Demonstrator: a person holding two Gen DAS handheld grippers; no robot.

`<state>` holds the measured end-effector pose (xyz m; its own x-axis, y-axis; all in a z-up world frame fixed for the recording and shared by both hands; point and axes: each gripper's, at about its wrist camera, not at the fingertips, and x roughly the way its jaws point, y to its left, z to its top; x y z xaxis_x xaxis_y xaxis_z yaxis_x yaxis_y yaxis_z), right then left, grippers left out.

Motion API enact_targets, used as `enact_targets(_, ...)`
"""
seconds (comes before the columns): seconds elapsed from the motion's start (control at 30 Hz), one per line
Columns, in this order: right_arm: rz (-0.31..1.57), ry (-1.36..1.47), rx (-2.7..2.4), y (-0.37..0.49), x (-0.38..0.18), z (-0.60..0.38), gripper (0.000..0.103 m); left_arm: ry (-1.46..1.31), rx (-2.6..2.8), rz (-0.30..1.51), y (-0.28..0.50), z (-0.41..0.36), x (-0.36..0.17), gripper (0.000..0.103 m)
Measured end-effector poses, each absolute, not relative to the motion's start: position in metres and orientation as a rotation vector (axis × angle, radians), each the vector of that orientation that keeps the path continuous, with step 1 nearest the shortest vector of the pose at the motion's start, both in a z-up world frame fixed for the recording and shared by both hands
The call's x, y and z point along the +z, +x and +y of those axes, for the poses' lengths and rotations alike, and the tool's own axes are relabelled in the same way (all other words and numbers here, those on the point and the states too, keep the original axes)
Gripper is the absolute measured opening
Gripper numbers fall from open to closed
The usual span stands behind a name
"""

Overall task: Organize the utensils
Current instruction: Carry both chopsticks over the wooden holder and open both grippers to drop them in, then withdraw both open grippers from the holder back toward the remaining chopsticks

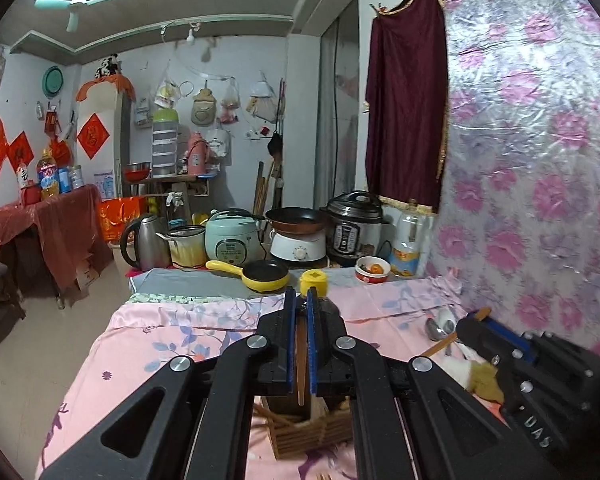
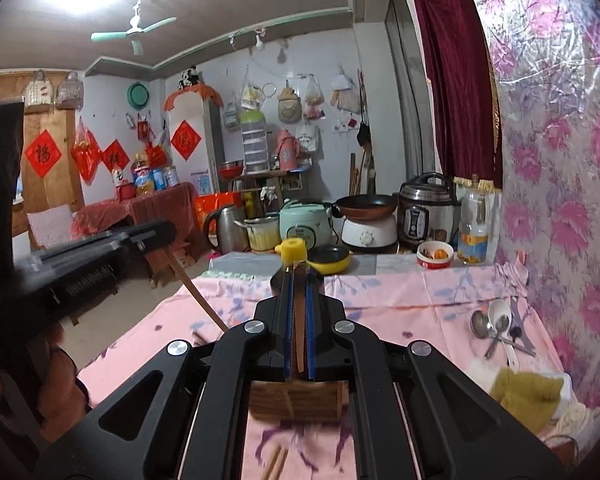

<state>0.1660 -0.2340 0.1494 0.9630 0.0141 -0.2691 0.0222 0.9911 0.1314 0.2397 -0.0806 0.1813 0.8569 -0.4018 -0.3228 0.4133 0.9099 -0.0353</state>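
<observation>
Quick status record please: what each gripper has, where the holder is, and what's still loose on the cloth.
left gripper: shut on a chopstick held between its fingers
right gripper: shut on a chopstick, likewise
holder: wooden box on the pink cloth, below both grippers, some chopsticks already inside
loose on cloth: spoons in a pile at the right by the flowered wall; more chopsticks in front of the box
nearby: bottle with yellow cap just beyond the box

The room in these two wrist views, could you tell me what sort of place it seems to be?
Probably a lived-in home kitchen and dining room: a rice cooker, pressure cooker and kettle crowd the counter, and spoons lie on a pink floral tablecloth.
</observation>
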Motion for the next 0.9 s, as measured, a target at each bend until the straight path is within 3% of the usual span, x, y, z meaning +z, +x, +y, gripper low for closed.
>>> enact_targets(0.1, 0.342, 0.135, -0.017, 0.191, 0.128, -0.233, 0.007, 0.035, -0.406, 0.39, 0.262, -0.085, 0.146, 0.009)
enact_targets(0.13, 0.387, 0.142, -0.032, 0.201, 0.116, -0.236, 0.008, 0.041, -0.395, 0.419, 0.268, -0.086, 0.136, 0.016)
enact_targets(0.2, 0.423, 0.159, -0.057, 0.204, 0.104, -0.242, 0.014, 0.04, -0.358, 0.471, 0.272, -0.081, 0.117, 0.053)
enact_targets(0.3, 0.387, 0.178, -0.069, 0.186, 0.106, -0.251, 0.022, 0.032, -0.35, 0.446, 0.26, -0.067, 0.117, 0.066)
enact_targets(0.4, 0.332, 0.183, -0.073, 0.161, 0.115, -0.255, 0.039, 0.009, -0.325, 0.425, 0.248, -0.053, 0.121, 0.082)
enact_targets(0.57, 0.251, 0.182, -0.09, 0.113, 0.115, -0.251, 0.08, -0.008, -0.281, 0.428, 0.22, -0.036, 0.116, 0.09)
enact_targets(0.77, 0.216, 0.179, -0.13, 0.063, 0.09, -0.241, 0.094, -0.003, -0.244, 0.469, 0.182, -0.018, 0.086, 0.094)
enact_targets(0.9, 0.222, 0.206, -0.159, 0.038, 0.063, -0.239, 0.096, -0.009, -0.218, 0.519, 0.15, -0.008, 0.052, 0.096)
